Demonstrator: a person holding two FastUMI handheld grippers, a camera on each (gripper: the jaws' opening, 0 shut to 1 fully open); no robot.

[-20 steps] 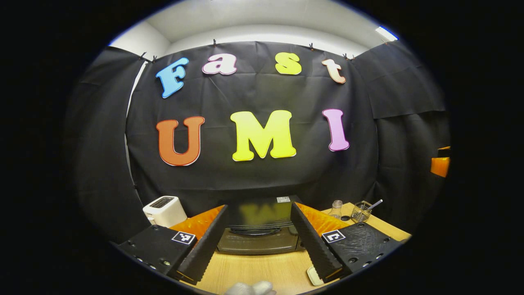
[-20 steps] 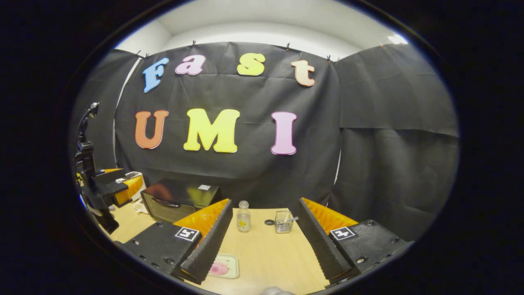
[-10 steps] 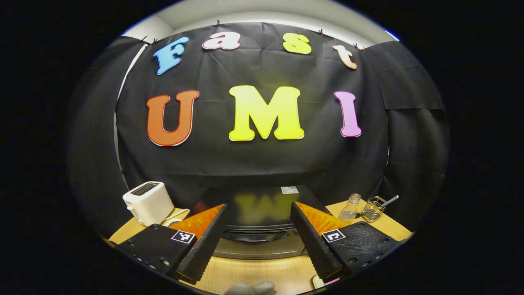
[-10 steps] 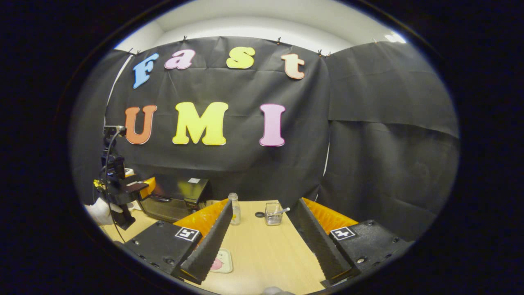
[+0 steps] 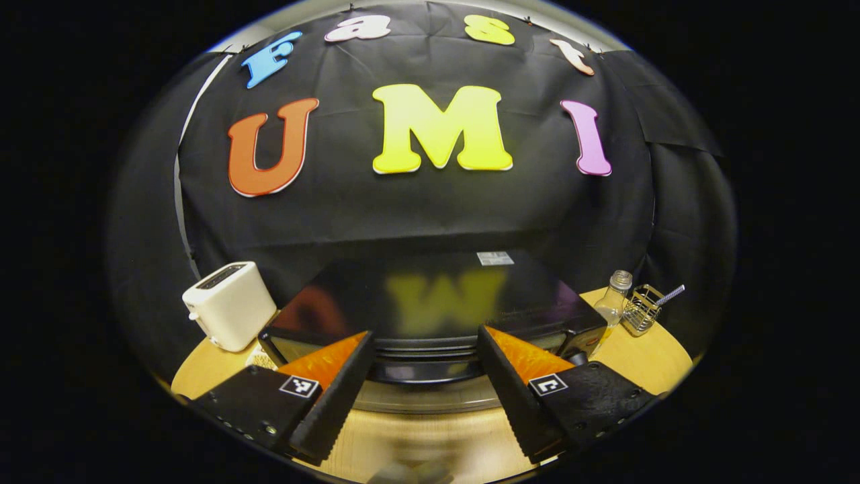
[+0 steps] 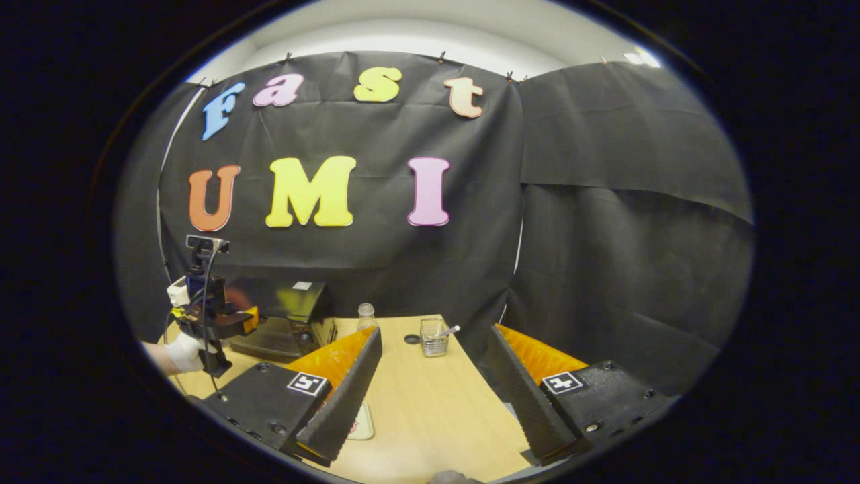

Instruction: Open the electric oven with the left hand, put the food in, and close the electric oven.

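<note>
The black electric oven (image 5: 430,302) stands on the wooden table against the back wall, its door shut and its dark curved handle (image 5: 423,371) across the front. My left gripper (image 5: 424,403) is open, right in front of that handle, one finger to each side of it without touching. In the right gripper view the oven (image 6: 282,316) is at the left, with the left gripper (image 6: 222,323) and a gloved hand (image 6: 180,353) before it. My right gripper (image 6: 430,396) is open over the table. A small plate with pink food (image 6: 361,423) peeks out beside its left finger.
A white toaster (image 5: 228,306) stands left of the oven. Right of the oven are a small clear bottle (image 5: 613,302) and a wire basket with a utensil (image 5: 641,308); the bottle (image 6: 365,316) and basket (image 6: 434,336) also lie ahead of the right gripper.
My left gripper has moved forward and down toward the oven, which now looms large with the handle between the fingers. The right gripper view has swung right, sliding the plate mostly behind its left finger.
</note>
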